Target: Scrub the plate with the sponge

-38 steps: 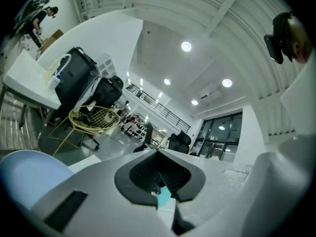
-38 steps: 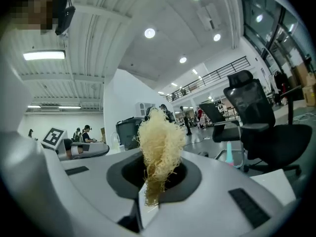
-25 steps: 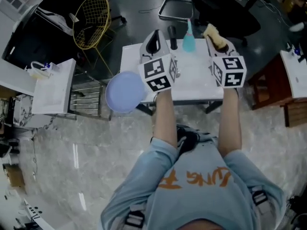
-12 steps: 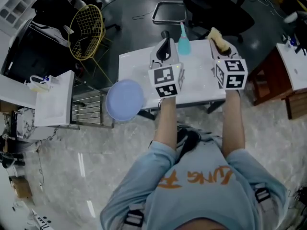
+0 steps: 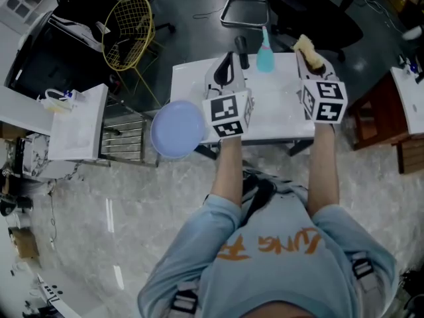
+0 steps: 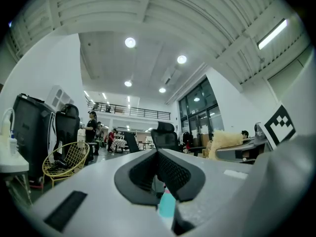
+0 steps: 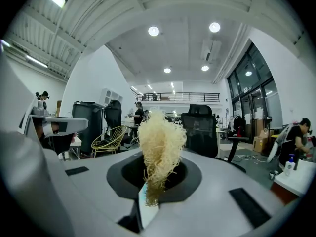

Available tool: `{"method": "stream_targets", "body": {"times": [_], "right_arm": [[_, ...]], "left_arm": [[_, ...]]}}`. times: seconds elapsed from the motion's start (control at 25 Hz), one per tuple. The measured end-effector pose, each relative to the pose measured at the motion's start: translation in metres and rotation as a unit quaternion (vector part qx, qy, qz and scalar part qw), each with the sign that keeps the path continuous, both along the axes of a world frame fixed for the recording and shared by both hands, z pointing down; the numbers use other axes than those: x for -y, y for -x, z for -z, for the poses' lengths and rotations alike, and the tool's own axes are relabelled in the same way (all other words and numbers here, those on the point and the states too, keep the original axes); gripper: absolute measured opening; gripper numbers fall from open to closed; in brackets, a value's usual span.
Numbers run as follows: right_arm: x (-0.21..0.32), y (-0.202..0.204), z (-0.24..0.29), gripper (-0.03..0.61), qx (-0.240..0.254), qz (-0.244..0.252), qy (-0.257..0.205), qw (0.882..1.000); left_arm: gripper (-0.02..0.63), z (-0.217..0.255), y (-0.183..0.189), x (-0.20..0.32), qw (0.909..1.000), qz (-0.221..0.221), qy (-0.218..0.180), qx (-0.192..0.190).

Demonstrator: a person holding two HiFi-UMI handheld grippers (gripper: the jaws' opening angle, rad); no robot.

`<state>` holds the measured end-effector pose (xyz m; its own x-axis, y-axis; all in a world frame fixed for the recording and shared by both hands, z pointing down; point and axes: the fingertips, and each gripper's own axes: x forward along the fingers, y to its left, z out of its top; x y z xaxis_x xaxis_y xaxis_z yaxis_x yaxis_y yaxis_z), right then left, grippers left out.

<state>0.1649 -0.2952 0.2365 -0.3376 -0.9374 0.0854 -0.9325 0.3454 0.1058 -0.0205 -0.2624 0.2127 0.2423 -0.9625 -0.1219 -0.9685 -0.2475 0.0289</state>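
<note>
A light blue plate [image 5: 177,129] lies at the white table's [image 5: 278,114] front left corner and seems to overhang the edge. My left gripper [image 5: 228,63] hovers over the table just right of the plate, jaws shut and empty; in the left gripper view [image 6: 158,154] they meet with nothing between them. My right gripper [image 5: 309,57] is over the table's right side, shut on a yellow fibrous sponge [image 5: 305,46]. In the right gripper view [image 7: 156,179] the sponge [image 7: 160,139] sticks up from between the jaws.
A teal bottle [image 5: 265,56] and a black object [image 5: 242,52] stand at the table's far edge; the bottle [image 6: 167,205] shows beyond the left jaws. A yellow wire chair [image 5: 129,28], a black office chair [image 5: 318,12] and a white side table [image 5: 76,121] surround the table.
My left gripper has shifted right over the table, closer to the teal bottle. The right gripper with the sponge has shifted only slightly. The plate lies where it was.
</note>
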Motion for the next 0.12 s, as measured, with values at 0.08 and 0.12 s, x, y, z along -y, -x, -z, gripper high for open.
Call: {"method": "stream_targets", "body": {"times": [0.08,0.12], "right_arm": [[-0.0005,0.0040,-0.0015,0.032,0.001,0.002,0.000,1.000],[-0.0007,0.0063,-0.0021,0.031,0.002,0.003,-0.001,1.000]], "left_arm": [[0.003,-0.0027,0.0091,-0.0013,1.0000,0.005,0.003,0.000],[0.003,-0.0038,0.0140,-0.0020,1.0000,0.007,0.005,0.000]]}}
